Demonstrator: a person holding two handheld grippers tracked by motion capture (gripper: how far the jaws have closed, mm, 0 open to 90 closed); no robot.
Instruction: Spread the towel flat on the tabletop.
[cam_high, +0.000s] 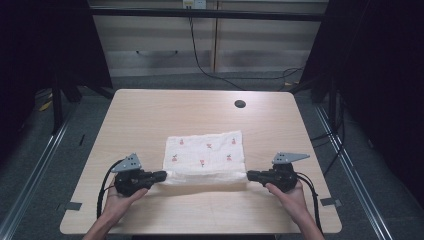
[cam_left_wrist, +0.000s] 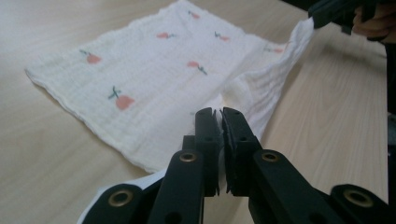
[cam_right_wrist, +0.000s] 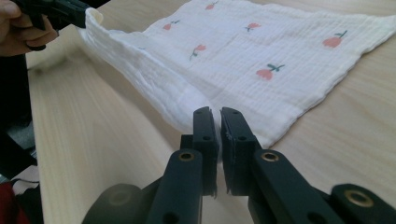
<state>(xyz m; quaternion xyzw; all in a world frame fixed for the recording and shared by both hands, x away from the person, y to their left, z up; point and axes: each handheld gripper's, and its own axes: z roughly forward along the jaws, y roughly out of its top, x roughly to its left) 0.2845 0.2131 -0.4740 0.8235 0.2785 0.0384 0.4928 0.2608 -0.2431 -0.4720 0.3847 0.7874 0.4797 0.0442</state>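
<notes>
- While both near corners are pinched, left gripper (cam_high: 161, 175) at eight o'clock and right gripper (cam_high: 253, 175) at four o'clock clamp the white cherry-print muslin cloth (cam_high: 205, 152).
- Advise level, matched travel toward twelve o'clock, edge taut.
- Cloth lies mid pale wooden table (cam_high: 150, 110).

Bare table (cam_high: 200, 107) beyond cloth (cam_high: 205, 152), small hole (cam_high: 240, 104) far right

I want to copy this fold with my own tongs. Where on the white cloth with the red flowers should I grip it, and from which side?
Take the cloth at its two near corners, coming in level from the left and right ends. That near edge is raised off the table, so thin jaws fit around it. The left tongs and right tongs are pinched there.
</notes>
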